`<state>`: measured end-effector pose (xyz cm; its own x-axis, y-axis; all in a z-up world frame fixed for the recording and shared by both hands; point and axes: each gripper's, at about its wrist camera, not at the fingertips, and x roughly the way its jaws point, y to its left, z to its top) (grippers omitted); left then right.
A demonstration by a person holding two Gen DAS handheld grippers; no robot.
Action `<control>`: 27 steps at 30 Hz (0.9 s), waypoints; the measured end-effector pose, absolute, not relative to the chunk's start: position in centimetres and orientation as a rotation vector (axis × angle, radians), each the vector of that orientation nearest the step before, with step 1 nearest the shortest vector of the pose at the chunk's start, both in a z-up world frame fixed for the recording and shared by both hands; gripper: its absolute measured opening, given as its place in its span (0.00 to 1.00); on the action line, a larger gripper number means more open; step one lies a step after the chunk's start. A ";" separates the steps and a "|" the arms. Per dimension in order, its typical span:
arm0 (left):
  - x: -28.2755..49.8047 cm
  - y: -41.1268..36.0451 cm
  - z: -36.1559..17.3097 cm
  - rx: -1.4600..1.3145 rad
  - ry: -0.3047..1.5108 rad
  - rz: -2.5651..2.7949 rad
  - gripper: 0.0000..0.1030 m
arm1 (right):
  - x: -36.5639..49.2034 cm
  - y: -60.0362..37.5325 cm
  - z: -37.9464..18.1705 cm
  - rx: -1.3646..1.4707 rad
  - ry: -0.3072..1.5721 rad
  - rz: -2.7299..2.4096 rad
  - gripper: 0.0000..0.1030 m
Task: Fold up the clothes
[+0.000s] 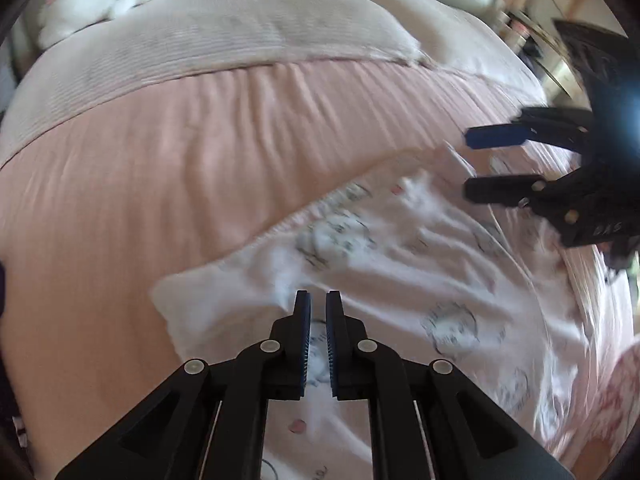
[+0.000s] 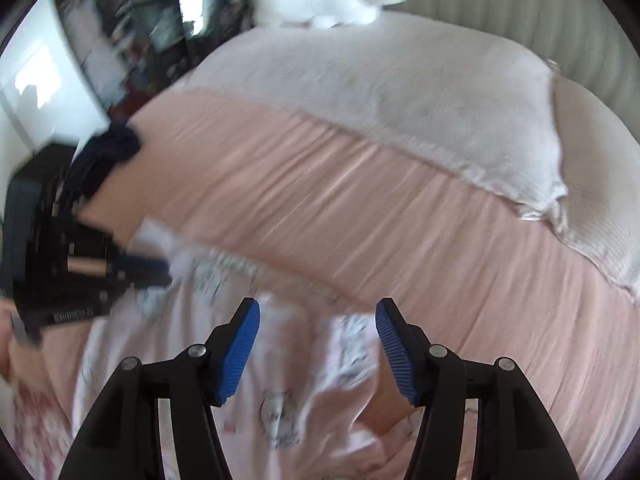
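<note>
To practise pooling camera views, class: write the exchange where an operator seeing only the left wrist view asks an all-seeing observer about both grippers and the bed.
Operator: Is the right gripper pinching anything?
Observer: No. Seen along its own fingers, the gap is bare; the pale pink printed garment lies loose below.
Operator: Does my left gripper grip cloth?
Observer: From the side, a white fold of the garment appears bunched at its tips.
Operator: Anything else on the bed?
Observer: A dark navy cloth bundle at the pink bedspread's edge, beyond the left gripper.
</note>
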<state>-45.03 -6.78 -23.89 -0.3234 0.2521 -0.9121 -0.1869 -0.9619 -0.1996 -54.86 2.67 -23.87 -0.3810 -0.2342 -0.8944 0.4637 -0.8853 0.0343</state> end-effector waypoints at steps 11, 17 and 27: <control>-46.4 -6.2 -23.5 -1.586 0.096 2.679 0.10 | -54.3 2.9 -25.2 1.457 0.341 -2.550 0.70; -47.0 -3.8 -23.3 -1.525 0.012 2.589 0.11 | -47.4 6.4 -23.6 1.494 0.407 -2.548 0.70; -46.9 12.4 -23.7 -1.306 0.073 2.201 0.11 | -42.7 17.8 -25.4 1.567 0.199 -2.696 0.71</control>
